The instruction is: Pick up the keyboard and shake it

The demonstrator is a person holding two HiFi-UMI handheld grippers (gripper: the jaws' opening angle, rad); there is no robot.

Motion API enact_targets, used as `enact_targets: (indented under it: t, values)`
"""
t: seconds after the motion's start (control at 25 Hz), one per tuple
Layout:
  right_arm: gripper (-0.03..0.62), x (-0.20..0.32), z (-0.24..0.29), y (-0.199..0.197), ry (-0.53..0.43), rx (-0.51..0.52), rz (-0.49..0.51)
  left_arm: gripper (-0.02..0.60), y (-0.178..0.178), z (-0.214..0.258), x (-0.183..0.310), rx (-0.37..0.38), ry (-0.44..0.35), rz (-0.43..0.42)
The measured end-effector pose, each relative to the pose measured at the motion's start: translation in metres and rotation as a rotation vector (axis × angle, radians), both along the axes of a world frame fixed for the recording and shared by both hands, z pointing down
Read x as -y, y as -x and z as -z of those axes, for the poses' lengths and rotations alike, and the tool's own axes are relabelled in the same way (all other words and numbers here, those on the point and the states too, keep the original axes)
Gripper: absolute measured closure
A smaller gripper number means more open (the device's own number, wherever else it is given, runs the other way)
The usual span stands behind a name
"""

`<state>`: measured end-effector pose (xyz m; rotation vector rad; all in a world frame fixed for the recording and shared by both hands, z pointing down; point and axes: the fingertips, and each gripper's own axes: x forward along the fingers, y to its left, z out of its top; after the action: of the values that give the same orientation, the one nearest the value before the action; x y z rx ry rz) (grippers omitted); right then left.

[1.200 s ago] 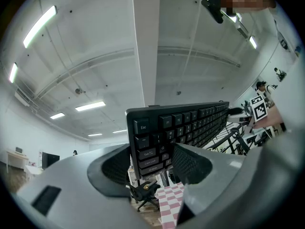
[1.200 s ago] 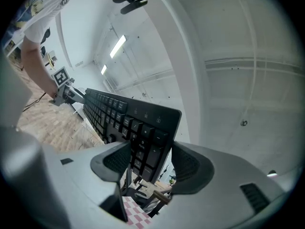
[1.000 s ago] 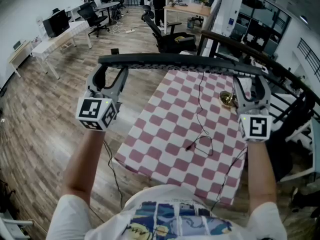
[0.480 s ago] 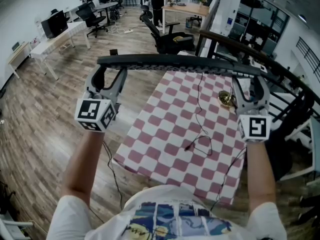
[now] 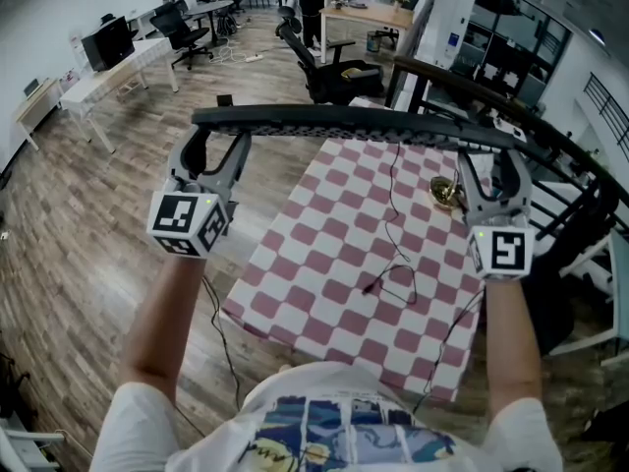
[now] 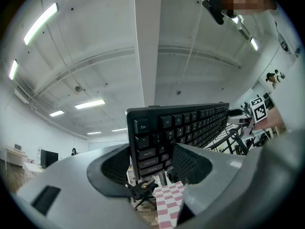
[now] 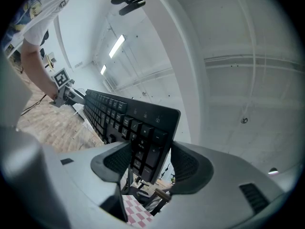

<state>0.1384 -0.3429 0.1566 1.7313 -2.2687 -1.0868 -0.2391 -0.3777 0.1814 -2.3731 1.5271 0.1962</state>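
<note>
The black keyboard [image 5: 354,124] hangs in the air above the pink-checked table [image 5: 314,273], held level by 2 grippers. The left gripper [image 5: 213,142] is clamped on its Esc end, the right gripper [image 5: 493,161] on its number-pad end. Its cable [image 5: 393,200] trails down onto the cloth.

The keyboard [image 5: 354,124] is black and full-size, with a thin dark cable [image 5: 391,205] trailing from its middle down onto the checked desk [image 5: 295,293]. It is held up in the air above the desk's far edge, its length running left to right, nearly edge-on from above. Its Esc end sits clamped in the left gripper [image 5: 214,142], its number-pad end in the right gripper [image 5: 491,157].
</note>
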Motion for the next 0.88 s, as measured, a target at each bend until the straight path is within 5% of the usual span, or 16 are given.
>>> enact_targets:
  t: [0.88]
  values:
    - [0.342,0.0004,0.0004,-0.0054,0.028,0.003,-0.028,0.322,-0.0020,0.0030,-0.0025,0.000,0.007,0.003]
